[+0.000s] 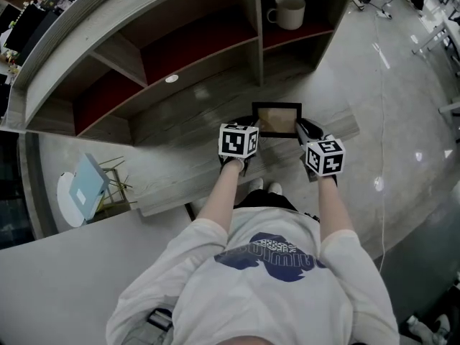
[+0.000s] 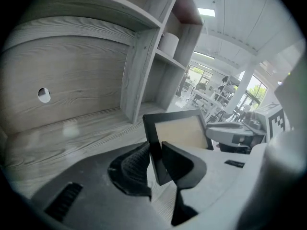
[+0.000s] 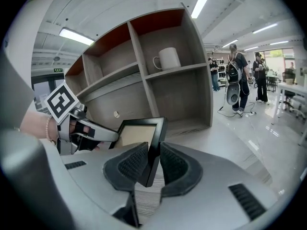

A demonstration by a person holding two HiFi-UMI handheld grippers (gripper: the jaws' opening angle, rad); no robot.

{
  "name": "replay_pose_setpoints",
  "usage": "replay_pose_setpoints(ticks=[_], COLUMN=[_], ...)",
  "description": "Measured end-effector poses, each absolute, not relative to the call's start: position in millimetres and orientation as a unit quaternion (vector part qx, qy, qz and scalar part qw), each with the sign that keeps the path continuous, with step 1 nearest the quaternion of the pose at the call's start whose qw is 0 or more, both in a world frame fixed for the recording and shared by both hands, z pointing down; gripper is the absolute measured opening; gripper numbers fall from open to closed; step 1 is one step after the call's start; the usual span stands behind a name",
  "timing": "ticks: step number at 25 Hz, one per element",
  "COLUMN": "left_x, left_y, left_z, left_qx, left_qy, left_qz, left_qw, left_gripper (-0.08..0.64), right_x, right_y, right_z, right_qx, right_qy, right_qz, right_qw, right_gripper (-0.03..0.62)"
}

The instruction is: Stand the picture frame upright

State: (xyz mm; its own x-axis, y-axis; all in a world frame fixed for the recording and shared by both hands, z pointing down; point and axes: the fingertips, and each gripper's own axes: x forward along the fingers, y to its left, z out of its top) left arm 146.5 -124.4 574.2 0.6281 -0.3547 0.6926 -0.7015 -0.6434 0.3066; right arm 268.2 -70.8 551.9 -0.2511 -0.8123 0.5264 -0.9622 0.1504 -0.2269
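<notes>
A black picture frame [image 1: 277, 118] with a tan panel is held between my two grippers over the grey wooden ledge [image 1: 187, 171] of a curved shelf unit. It is tilted, its face showing from above. My left gripper [image 1: 249, 126] is shut on the frame's left side; in the left gripper view the frame [image 2: 180, 131] runs edge-on between the pads [image 2: 135, 164]. My right gripper [image 1: 307, 129] is shut on the right side, and in the right gripper view the frame [image 3: 139, 133] sits clamped in that gripper [image 3: 153, 162].
A white mug [image 1: 287, 10] stands in an upper shelf compartment [image 3: 169, 58]. The back panel has a small round hole [image 1: 171, 79]. A light blue object lies on a white stool [image 1: 86, 189] at the left. People [image 3: 236, 73] stand on the glossy floor beyond the shelf.
</notes>
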Motion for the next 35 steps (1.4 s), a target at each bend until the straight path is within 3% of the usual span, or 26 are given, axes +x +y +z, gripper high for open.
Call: replay_pose_setpoints(ticks=[15,35], left_x=[126,140], left_y=[-167,-186], left_z=[573,592], left_qx=[0.856,0.790], left_qy=[-0.316,-0.443], left_qz=[0.295,0.271], left_qw=[0.285,0.326], left_gripper=[0.083,0.080], right_x=[248,272], right_y=[-115,-167], right_z=[549,567], right_qx=[0.587,0.445], right_qy=[-0.756,-0.845], right_qz=[0.252,0.241], right_qw=[0.143,0.174], right_gripper=[0.074,0.069])
